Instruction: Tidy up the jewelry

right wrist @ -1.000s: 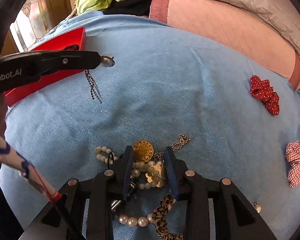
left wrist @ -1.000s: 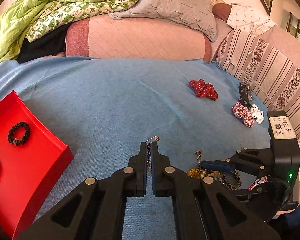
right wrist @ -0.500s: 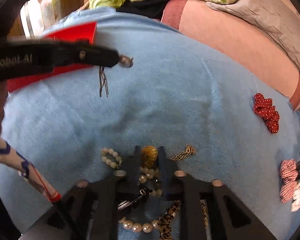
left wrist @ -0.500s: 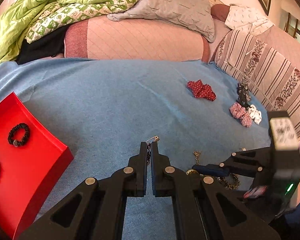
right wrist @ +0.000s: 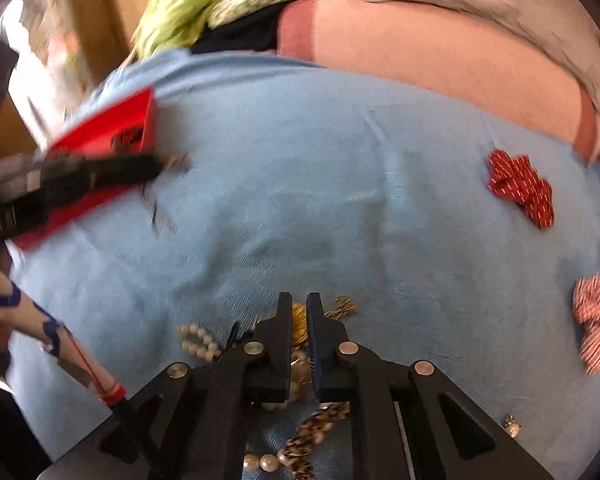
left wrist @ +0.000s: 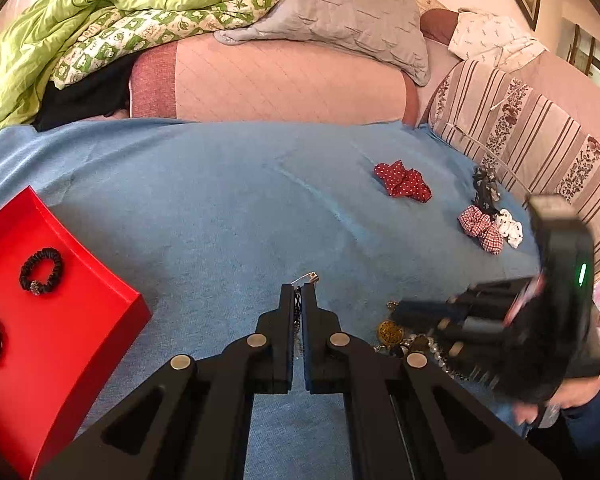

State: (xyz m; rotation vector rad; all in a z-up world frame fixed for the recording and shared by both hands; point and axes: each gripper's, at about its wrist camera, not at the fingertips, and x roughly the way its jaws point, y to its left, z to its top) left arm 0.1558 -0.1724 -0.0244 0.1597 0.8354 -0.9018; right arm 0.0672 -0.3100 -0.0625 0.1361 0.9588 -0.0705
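home bedroom | green quilt (left wrist: pixel 100 12) | grey pillow (left wrist: pixel 340 12) | blue bedspread (left wrist: pixel 220 200)

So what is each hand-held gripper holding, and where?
Left hand-held gripper: dark chain earring, pinched near its top. Right hand-held gripper: shut in the jewelry pile; hold unclear.

I see a jewelry pile (right wrist: pixel 300 344) on the blue blanket: pearls, gold medallion, chains. Black chain (left wrist: pixel 298 300) w/ safety pin hangs pinched. Two black bracelets (left wrist: pixel 40 270) lie in the red tray (left wrist: pixel 80 320).

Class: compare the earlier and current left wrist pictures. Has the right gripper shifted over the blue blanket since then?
Yes. The right gripper, now shut, has drawn back rightward, away from the round gold pendant on the blue blanket, whose pile it earlier covered.
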